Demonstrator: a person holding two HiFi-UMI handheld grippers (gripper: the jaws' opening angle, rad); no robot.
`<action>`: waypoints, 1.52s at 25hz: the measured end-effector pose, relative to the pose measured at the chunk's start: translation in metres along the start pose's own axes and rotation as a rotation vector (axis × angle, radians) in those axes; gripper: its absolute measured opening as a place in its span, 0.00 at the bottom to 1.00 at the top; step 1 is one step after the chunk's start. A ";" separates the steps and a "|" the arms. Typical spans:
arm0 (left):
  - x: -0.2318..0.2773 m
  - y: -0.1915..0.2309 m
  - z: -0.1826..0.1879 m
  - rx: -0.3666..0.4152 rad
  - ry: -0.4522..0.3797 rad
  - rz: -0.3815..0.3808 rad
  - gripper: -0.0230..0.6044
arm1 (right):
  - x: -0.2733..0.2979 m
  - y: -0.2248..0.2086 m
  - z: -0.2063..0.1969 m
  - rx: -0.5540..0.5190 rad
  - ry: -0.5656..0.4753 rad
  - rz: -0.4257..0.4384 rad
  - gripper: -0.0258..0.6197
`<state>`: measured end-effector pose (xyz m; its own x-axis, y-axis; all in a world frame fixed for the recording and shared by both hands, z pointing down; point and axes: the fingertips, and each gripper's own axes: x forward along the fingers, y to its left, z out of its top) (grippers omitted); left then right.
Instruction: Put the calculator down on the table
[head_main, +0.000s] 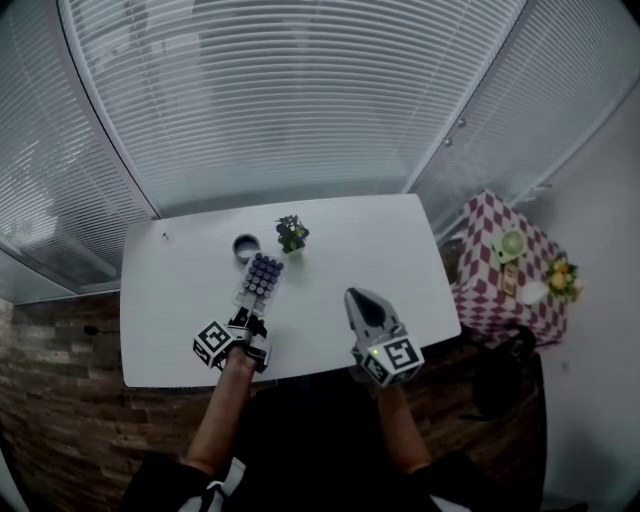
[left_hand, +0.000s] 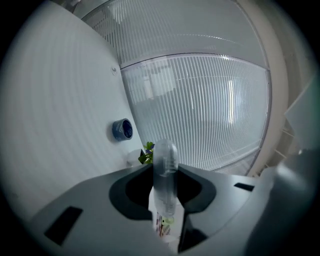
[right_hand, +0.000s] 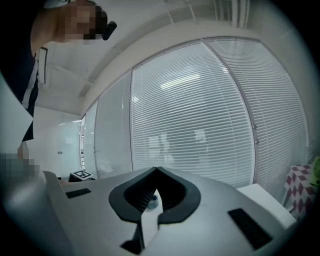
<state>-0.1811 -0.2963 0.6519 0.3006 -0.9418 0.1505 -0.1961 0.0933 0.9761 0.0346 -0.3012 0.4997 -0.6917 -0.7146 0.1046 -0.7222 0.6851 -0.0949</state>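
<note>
Now, calc (head_main: 261, 277) w/in table (head_main: 370, 250) edges.

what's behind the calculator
A small potted plant and a blue tape roll stand on the white table beyond the calculator; in the left gripper view it covers part of the plant.

Small potted plant (head_main: 292, 234): stands upright toward the far side of the table (head_main: 400, 250), green leaves, purple flowers. Round blue-grey ring (head_main: 246, 246): lies just left of the plant, not touching. Checked red-and-white cloth (head_main: 480, 300): covers a side table to the right, bears a green item (head_main: 511, 244), yellow flowers (head_main: 560, 275) and something white (head_main: 531, 292). Closed white blinds (head_main: 300, 100): fill the window wall behind. Brick-patterned surface (head_main: 60, 420): runs below at the left.
</note>
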 end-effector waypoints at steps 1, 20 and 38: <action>0.003 0.005 0.000 -0.008 0.002 0.007 0.20 | 0.002 0.000 -0.001 0.003 0.001 0.003 0.05; 0.048 0.101 -0.022 -0.072 0.088 0.187 0.20 | 0.009 0.004 -0.009 0.026 0.002 0.006 0.05; 0.059 0.141 -0.034 -0.107 0.152 0.246 0.20 | 0.003 0.008 -0.020 0.055 0.028 -0.006 0.05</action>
<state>-0.1595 -0.3276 0.8037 0.3941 -0.8286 0.3978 -0.1832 0.3533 0.9174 0.0271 -0.2949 0.5190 -0.6875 -0.7139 0.1331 -0.7260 0.6715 -0.1484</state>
